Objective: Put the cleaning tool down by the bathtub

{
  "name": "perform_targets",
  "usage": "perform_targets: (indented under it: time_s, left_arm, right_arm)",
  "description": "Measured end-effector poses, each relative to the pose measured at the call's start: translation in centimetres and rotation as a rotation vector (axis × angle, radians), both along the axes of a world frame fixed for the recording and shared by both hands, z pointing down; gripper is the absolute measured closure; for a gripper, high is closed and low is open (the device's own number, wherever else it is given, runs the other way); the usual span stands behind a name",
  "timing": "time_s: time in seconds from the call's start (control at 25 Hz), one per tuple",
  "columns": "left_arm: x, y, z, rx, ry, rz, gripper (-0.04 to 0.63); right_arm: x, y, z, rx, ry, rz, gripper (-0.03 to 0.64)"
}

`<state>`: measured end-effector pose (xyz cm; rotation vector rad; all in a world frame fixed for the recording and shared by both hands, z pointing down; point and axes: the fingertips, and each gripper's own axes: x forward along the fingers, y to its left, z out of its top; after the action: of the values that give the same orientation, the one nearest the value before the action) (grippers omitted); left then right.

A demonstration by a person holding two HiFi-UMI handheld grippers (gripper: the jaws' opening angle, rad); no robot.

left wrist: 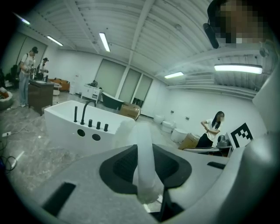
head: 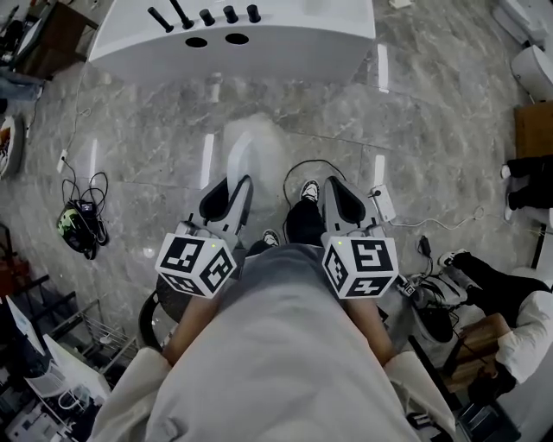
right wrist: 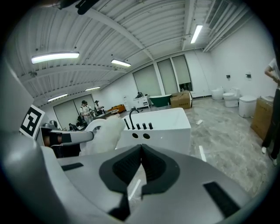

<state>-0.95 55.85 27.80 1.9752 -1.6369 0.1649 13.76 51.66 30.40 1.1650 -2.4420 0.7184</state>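
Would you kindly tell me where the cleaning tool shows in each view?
Head view: cleaning tool at centre, ahead of the left gripper.
Left gripper view: lower centre, between the jaws.
Right gripper view: left of centre, by the bathtub's left end.
Shared landmark: the white bathtub.

You're standing in a big open hall that looks like a bathroom-fixture showroom, not a home. A white bathtub point(head: 259, 43) with black taps point(head: 207, 15) stands free on the marble-look floor point(head: 346, 121). Toilets point(right wrist: 227, 97) and cardboard boxes point(right wrist: 181, 99) sit farther off, strip lights point(left wrist: 104, 41) cross a ribbed ceiling point(left wrist: 144, 26), and cables point(head: 82, 220) lie loose underfoot.
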Motion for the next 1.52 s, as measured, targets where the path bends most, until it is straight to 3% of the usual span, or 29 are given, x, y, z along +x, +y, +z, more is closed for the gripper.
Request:
perform_targets:
  time_s: [0.44, 0.84, 1.12, 1.52]
  left_arm:
    - [2.4, -10.8, -0.6, 0.003, -0.032, -0.041, 0.505]
    - [2.6, -16.1, -0.8, 0.007, -0.022, -0.036, 0.505]
    - [0.6, -20.2, 0.1, 0.004, 0.016, -0.033, 0.505]
    - [-2.8, -32.3, 0.8, 0.02, 0.032, 0.05, 0.505]
  right_arm:
    - [2.2, -11.1, 0.5, -0.012, -0.008, -0.048, 0.606]
    - [3.0, -15.8, 0.5, -0.016, 0.017, -0.038, 0.606]
    - [1.5, -19.0, 1.2, -0.024, 0.032, -0.027, 0.606]
    - [-1.4, -29.7, 1.5, -0.029, 0.05, 0.026, 0.606]
